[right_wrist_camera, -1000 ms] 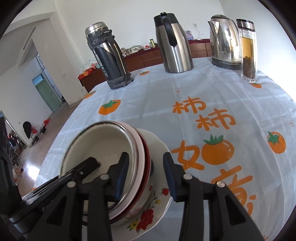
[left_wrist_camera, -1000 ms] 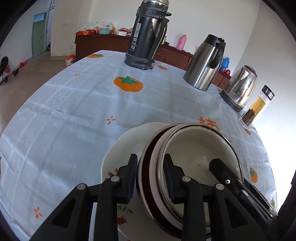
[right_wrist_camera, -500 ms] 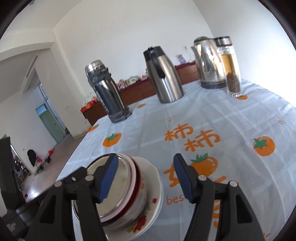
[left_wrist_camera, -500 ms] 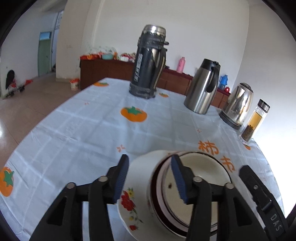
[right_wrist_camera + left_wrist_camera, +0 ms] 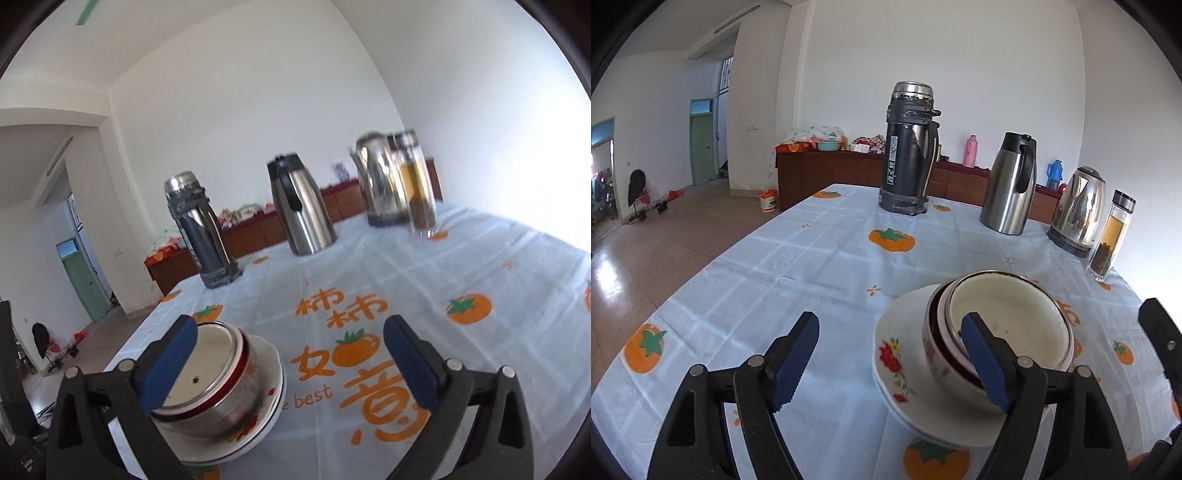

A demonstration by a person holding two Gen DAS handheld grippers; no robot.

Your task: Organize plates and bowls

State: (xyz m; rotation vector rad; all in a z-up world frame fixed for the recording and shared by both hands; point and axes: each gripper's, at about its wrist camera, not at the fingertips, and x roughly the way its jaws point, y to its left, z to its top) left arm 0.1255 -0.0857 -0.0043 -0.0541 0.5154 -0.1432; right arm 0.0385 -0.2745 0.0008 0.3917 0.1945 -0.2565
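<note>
Both the left gripper and right gripper have just spread their jaws apart and let go of the nested bowls, leaving them stacked on the plate on the counter, so the stacking looks done.

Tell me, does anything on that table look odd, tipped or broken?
Nothing is spilled or tipped. The nested bowls sit off-centre on the flowered plate, toward one rim. The tall black thermos looks scuffed and worn.

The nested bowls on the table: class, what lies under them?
The nested bowls sit on a white floral plate, which rests on the tablecloth. The plate's centre is covered by the bowls.
</note>
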